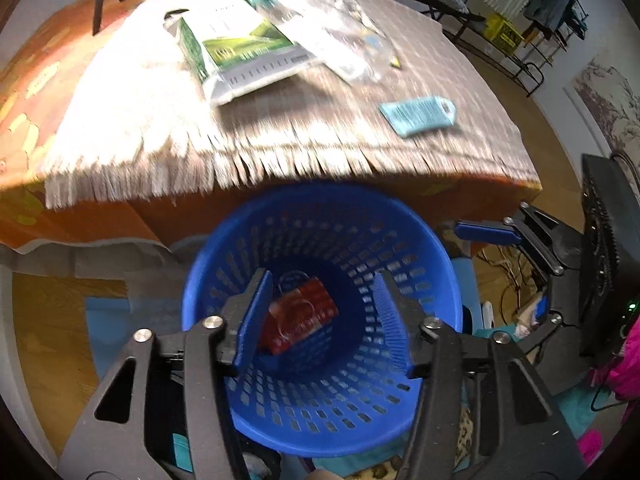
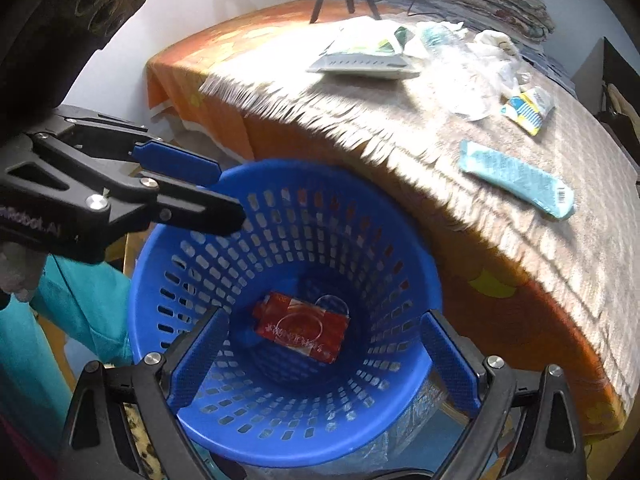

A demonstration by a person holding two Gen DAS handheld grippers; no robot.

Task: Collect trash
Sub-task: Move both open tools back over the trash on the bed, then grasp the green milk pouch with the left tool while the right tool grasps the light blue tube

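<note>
Both grippers, left gripper [image 1: 320,316] and right gripper [image 2: 326,356], hang open and empty over the blue perforated plastic basket [image 2: 404,240]. Risk: bumping its rim could tip out the red wrapper [image 2: 300,326].

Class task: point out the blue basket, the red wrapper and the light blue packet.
blue basket [image 2: 288,178]: right wrist view, far rim.
red wrapper [image 2: 304,330]: right wrist view, its middle, at the basket's bottom.
light blue packet [image 1: 418,114]: left wrist view, its middle.

Both wrist views steeply down, close above shared blue basket [image 1: 320,432].
</note>
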